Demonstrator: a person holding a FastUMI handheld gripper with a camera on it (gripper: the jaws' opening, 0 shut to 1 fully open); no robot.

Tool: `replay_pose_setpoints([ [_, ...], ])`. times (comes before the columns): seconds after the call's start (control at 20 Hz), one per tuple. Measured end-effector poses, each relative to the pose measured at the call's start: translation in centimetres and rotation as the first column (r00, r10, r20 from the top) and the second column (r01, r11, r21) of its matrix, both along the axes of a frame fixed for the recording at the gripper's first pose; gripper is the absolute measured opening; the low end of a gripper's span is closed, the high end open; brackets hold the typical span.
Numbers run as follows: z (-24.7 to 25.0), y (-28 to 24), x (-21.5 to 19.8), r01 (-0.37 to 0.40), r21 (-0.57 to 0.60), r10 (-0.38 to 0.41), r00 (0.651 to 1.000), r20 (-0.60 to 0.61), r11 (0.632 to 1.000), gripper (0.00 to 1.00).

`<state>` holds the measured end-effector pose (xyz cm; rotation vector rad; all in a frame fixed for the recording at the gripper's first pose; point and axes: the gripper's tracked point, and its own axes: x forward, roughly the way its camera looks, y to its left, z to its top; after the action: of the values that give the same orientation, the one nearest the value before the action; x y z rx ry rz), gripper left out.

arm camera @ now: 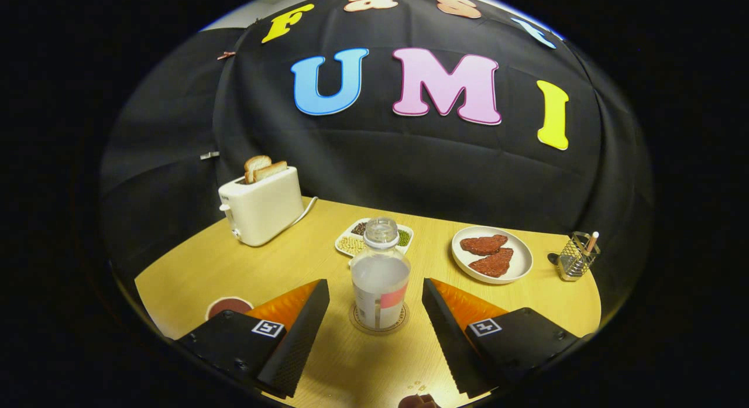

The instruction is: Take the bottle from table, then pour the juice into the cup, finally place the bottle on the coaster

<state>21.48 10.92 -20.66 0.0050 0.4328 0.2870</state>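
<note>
A clear plastic bottle (380,276) with a pale label and no cap stands upright on a round coaster (379,325) on the wooden table (234,261). It holds pale liquid to about its shoulder. My gripper (375,309) is open, its two black fingers (301,332) spread wide to either side of the bottle without touching it. A white cup (228,306) with dark red juice inside sits just left of the left finger, partly hidden by it.
A white toaster (261,209) with two bread slices stands at the back left. Behind the bottle lies a small dish of beans (357,235). A white plate with two red patties (492,254) sits to the right, and a wire holder (576,257) beyond it.
</note>
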Motion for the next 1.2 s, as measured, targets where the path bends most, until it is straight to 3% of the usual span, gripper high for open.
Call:
replay_pose_setpoints([
  [0.55,15.6,-3.2,-4.6,0.135,0.03,-0.138,0.97,0.199,0.99,0.98],
  [0.9,18.5,-8.6,-10.8,0.288,0.054,-0.293,0.941,0.171,0.956,0.98],
  [1.2,19.2,-11.8,-14.2,0.37,0.095,-0.381,0.914,0.139,0.924,0.98],
])
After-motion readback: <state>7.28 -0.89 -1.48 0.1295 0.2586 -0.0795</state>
